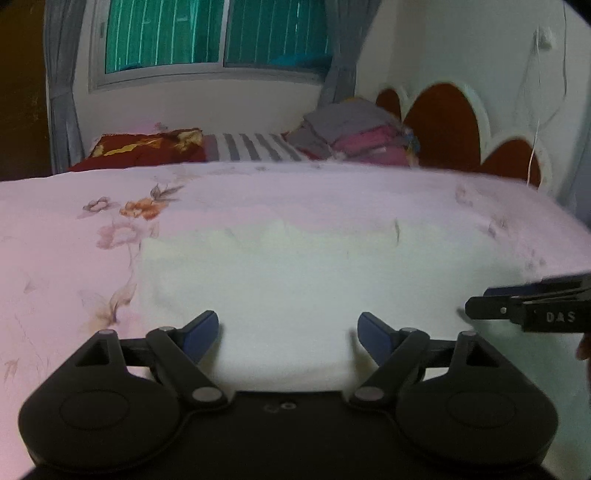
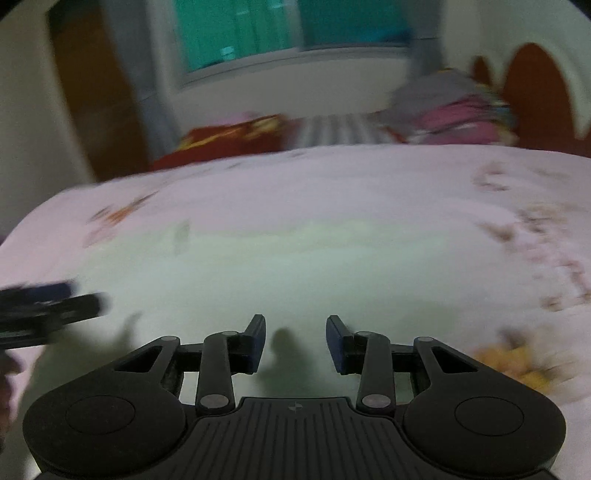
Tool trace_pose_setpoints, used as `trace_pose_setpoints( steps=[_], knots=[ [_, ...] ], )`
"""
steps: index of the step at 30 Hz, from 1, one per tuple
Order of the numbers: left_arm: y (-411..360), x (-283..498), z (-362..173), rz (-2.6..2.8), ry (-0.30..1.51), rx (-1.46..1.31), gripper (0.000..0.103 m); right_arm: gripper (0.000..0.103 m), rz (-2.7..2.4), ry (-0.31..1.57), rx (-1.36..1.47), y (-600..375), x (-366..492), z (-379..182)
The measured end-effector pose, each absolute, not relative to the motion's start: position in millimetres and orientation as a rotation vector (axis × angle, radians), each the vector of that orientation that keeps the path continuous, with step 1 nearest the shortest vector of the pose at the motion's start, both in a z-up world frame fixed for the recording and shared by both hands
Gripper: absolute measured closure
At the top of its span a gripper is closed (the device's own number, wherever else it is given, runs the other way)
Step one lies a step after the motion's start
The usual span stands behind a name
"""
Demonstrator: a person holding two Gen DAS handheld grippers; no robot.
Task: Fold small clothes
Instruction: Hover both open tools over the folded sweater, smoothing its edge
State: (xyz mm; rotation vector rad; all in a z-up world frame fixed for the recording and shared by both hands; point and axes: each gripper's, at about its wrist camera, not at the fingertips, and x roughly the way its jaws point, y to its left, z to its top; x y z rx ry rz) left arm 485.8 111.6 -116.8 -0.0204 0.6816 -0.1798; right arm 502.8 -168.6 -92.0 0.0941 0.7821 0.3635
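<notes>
A white garment lies flat on the pink floral bedspread. It also shows in the right wrist view, which is blurred. My left gripper is open and empty above the garment's near part. My right gripper is open and empty, also just above the garment. The right gripper shows at the right edge of the left wrist view; the left gripper shows at the left edge of the right wrist view.
A pile of folded clothes, a striped cloth and a red pillow lie at the far end of the bed. A red headboard stands at the right. A window is behind. Something yellow lies on the bedspread at the right.
</notes>
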Motion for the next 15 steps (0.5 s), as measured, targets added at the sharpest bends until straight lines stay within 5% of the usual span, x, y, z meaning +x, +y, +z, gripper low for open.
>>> trace_pose_setpoints(
  steps=[15],
  knots=[
    [146, 477, -133, -0.158, 0.717, -0.029, 0.023, 0.066, 0.102, 0.801, 0.070, -215, 490, -101]
  ],
)
